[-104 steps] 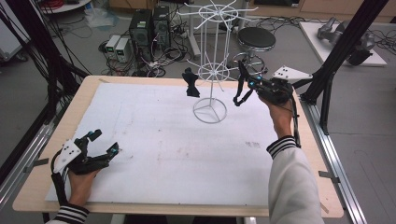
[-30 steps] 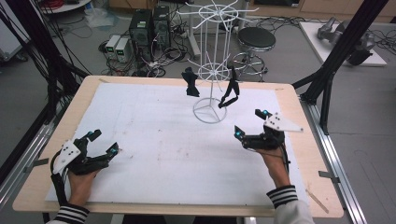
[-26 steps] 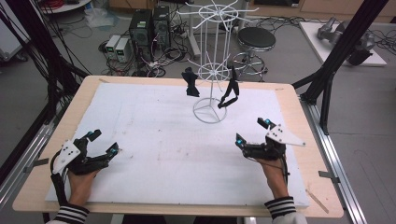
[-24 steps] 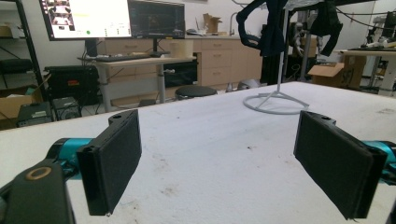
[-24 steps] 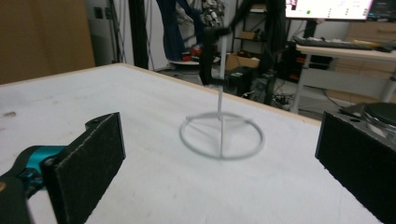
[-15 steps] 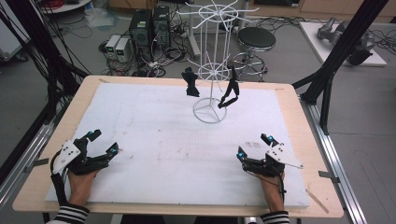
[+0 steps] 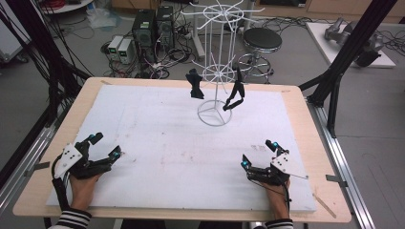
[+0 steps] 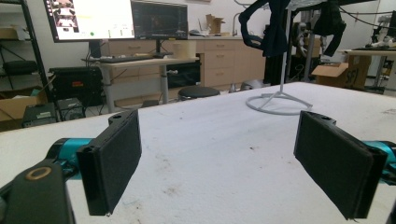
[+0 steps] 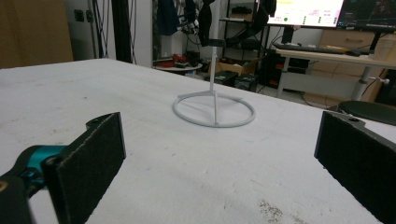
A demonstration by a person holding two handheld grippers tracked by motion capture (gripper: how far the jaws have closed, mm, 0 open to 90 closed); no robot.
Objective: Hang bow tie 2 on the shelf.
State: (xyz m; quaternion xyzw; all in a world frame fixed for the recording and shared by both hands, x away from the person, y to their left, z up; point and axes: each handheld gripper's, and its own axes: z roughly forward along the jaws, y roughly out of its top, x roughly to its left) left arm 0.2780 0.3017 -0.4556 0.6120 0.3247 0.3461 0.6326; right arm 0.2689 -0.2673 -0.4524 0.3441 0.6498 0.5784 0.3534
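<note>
Two black bow ties hang on white wire rack [image 7: 215, 71] near table's [image 7: 305, 119] far edge: first bow tie [image 7: 194, 84] on left side, second bow tie [image 7: 234, 95] on right. Hanging looks done; nothing loose on table. Left claw [image 7: 98, 148] rests near front-left corner, jaws wide, empty. Right claw [image 7: 258, 153] rests near front-right corner, jaws wide, empty. Both well apart from rack. Likely nothing left, or next item not yet supplied.
</note>
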